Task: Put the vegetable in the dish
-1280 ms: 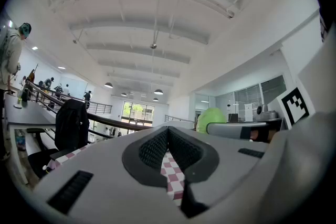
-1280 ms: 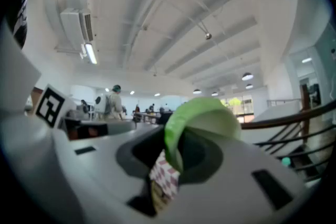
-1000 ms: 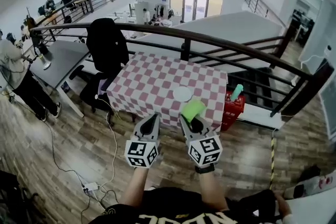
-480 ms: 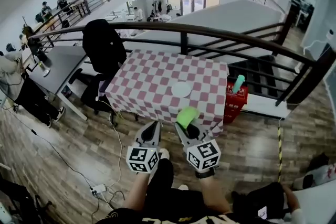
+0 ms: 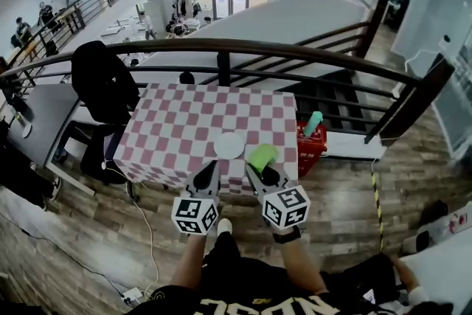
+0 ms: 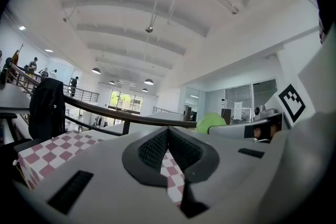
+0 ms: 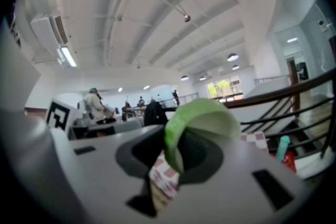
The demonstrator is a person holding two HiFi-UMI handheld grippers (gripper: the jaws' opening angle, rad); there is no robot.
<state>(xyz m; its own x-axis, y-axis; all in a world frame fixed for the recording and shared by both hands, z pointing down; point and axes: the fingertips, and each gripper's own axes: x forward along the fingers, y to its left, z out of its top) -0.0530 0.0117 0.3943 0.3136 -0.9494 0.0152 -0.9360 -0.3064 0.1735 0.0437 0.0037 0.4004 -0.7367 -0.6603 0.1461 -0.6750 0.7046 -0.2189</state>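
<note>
A light-green leafy vegetable [image 5: 262, 156] sticks up from my right gripper [image 5: 259, 172], which is shut on it; in the right gripper view the curled green vegetable [image 7: 201, 122] fills the gap between the jaws. My left gripper [image 5: 209, 172] is shut and holds nothing, its pads [image 6: 156, 147] pressed together. Both grippers hover at the near edge of the table with the pink-and-white checked cloth [image 5: 184, 122]. The white round dish [image 5: 229, 145] lies on that table near its front edge, just beyond and between the two grippers. The left gripper view also catches the vegetable [image 6: 211, 122] off to the right.
A black chair [image 5: 99, 77] stands at the table's left corner. A red basket [image 5: 308, 142] with a teal bottle [image 5: 313, 122] sits on the floor to the right. A dark railing [image 5: 243, 48] runs behind the table. A grey desk [image 5: 33, 114] is far left.
The table and dish have come closer and shifted left in the head view as the person stepped forward. Both grippers keep their pose, the right one still holding the vegetable.
</note>
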